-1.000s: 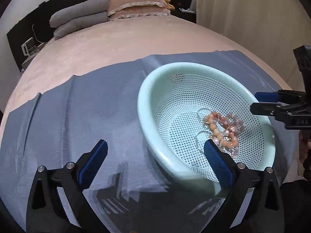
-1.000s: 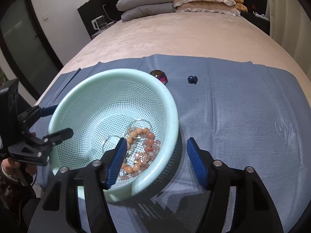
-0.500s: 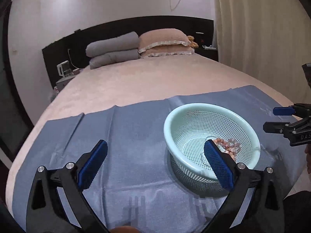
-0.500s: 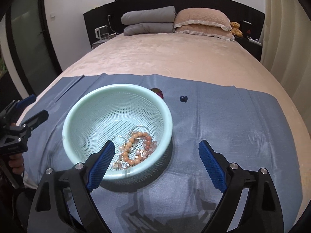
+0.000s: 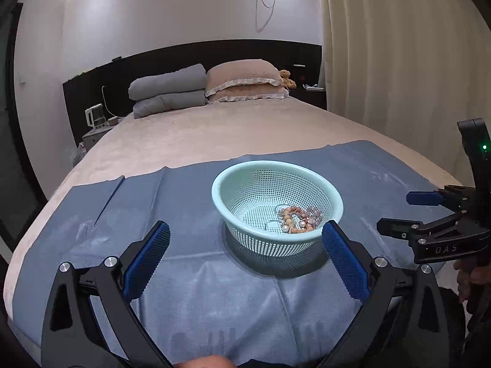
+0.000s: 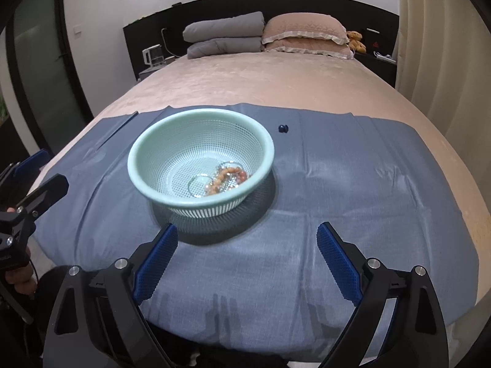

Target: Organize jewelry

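A mint green perforated basket stands on a blue cloth on the bed; it also shows in the right wrist view. Inside lie bead bracelets and thin rings, also seen in the right wrist view. A small dark blue piece of jewelry lies on the cloth behind the basket. My left gripper is open and empty, near the bed's front edge, short of the basket. My right gripper is open and empty, also in front of the basket.
The blue cloth covers the near end of a beige bed. Grey and beige pillows are stacked at the headboard. A curtain hangs on the right. The other gripper shows at each view's side.
Both grippers have pulled back and up from the basket, which now looks smaller and farther. Both stay open and empty.
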`<state>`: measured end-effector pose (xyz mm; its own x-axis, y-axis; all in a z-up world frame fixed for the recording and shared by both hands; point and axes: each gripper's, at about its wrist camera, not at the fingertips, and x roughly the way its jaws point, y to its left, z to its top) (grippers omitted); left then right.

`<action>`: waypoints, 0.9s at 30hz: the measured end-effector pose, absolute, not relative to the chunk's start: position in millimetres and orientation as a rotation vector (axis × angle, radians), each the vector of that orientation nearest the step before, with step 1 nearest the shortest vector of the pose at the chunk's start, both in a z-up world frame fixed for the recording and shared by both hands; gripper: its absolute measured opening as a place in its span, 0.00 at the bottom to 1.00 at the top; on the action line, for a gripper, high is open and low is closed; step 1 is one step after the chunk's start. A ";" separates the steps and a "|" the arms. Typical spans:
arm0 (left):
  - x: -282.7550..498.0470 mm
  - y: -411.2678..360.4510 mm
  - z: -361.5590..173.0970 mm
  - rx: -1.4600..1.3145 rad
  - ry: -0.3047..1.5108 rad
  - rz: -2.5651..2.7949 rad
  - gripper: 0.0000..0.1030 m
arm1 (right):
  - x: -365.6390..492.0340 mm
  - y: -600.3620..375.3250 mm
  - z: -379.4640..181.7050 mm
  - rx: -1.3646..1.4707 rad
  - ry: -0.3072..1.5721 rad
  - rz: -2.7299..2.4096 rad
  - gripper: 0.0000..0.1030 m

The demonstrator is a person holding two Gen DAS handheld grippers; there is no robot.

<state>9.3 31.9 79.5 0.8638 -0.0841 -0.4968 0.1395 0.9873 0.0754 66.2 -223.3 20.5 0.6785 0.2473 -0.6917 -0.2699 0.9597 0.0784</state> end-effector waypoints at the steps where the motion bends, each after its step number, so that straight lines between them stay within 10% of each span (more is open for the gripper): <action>1: 4.4 28.6 77.7 0.120 0.522 -0.116 0.94 | 60.8 -225.8 16.4 -0.019 0.773 0.280 0.85; 27: -25.8 33.7 29.9 0.072 0.631 -0.042 0.94 | -1.0 -220.3 -19.9 -0.036 0.661 0.175 0.86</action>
